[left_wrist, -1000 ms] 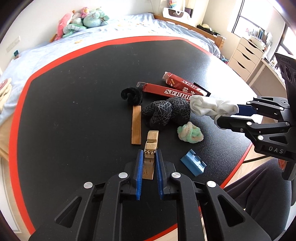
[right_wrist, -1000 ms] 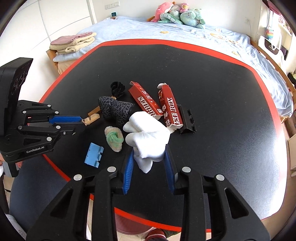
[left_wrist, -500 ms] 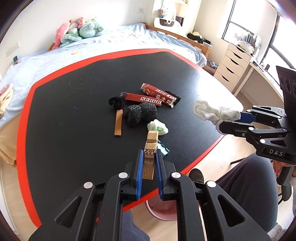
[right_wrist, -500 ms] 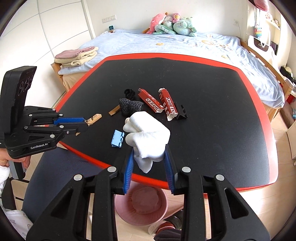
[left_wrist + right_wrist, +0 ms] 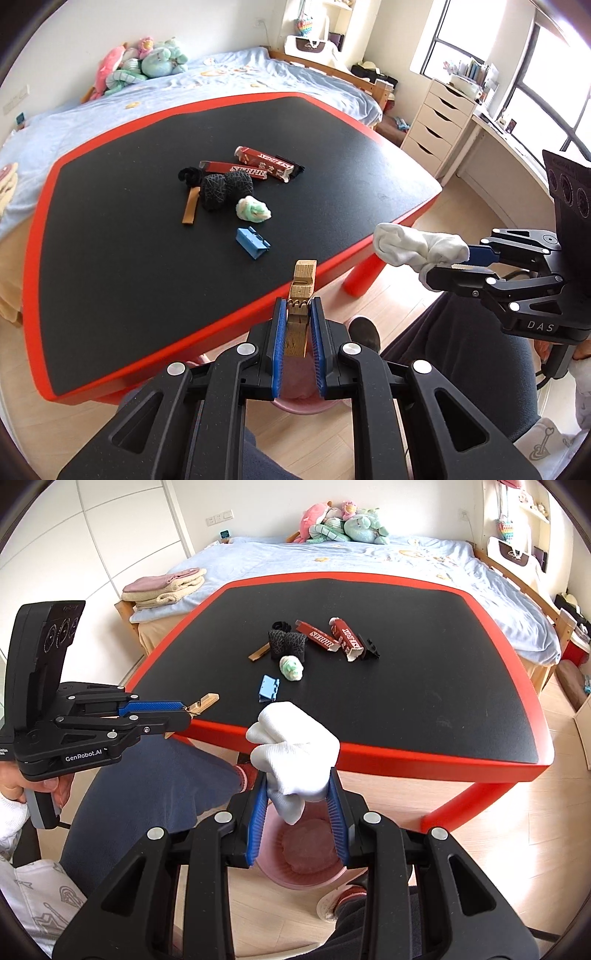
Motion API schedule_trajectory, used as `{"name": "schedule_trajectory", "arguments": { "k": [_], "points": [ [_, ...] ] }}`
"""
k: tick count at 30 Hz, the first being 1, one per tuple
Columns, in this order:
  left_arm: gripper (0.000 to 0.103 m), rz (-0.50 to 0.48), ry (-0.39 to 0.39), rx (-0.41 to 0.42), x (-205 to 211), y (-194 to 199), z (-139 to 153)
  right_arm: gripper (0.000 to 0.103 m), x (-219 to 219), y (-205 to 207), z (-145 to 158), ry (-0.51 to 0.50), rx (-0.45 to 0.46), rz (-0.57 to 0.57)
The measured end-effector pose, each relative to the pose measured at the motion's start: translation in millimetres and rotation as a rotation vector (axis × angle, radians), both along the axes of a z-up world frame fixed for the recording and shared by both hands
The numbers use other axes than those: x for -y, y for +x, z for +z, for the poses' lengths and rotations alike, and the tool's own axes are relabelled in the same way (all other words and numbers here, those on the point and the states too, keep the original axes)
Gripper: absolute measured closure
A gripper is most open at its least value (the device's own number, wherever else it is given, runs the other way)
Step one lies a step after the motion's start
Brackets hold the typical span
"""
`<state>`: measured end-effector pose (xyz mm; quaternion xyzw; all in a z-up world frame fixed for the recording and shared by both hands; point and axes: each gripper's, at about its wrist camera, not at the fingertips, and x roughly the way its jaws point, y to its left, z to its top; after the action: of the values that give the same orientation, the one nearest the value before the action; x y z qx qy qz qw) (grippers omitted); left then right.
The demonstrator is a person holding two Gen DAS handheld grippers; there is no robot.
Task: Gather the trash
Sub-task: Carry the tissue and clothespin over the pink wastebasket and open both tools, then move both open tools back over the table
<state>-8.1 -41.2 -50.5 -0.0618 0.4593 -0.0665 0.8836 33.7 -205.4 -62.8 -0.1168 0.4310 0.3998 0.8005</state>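
The left gripper point(image 5: 298, 325) was clamped on a wooden clip point(image 5: 301, 295), held off the near edge of the black table point(image 5: 110, 258) and above the pink bin point(image 5: 303, 853) on the floor. The right gripper point(image 5: 297, 805) gripped a bunched white cloth point(image 5: 293, 749) over that same bin. On the table lay 2 red boxes point(image 5: 332, 640), a blue clip point(image 5: 269, 688), a green-white wad point(image 5: 291, 667), a dark patterned bundle point(image 5: 286, 644) and a wooden strip point(image 5: 190, 210).

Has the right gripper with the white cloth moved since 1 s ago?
Yes. The right gripper, shut on the white cloth, pulled back off the table; it now hangs over the pink bin.
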Motion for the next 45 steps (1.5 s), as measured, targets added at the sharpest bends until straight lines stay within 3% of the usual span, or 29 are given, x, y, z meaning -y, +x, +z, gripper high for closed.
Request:
{"name": "schedule_trajectory", "arguments": {
  "k": [17,20,22,23,24,26,30,45],
  "points": [
    [0.09,-0.047,-0.026,-0.032,23,-18,-15,0.072,15,-27,-17,-0.004,-0.053,0.002],
    [0.088,-0.056,-0.035,-0.041,23,-18,-18,0.066,14,-27,-18,0.002,-0.063,0.007],
    [0.074,-0.046,-0.023,-0.036,22,-18,-18,0.049,15,-26,-19,-0.006,-0.06,-0.003],
    [0.058,-0.036,-0.018,-0.035,19,-18,-18,0.03,16,-24,-19,-0.006,-0.053,-0.017],
    [0.037,-0.021,-0.016,-0.028,17,-18,-17,0.018,18,-23,-20,-0.005,-0.045,-0.034],
    [0.013,0.011,-0.005,-0.006,12,-19,-15,0.014,20,-21,-19,-0.004,-0.04,-0.054],
    [0.008,0.05,0.005,-0.005,3,-19,-13,0.01,20,-17,-23,-0.022,-0.046,-0.072],
    [0.008,0.086,-0.009,-0.027,-7,-20,-16,0.008,12,-15,-26,-0.02,-0.075,-0.063]
  ]
}}
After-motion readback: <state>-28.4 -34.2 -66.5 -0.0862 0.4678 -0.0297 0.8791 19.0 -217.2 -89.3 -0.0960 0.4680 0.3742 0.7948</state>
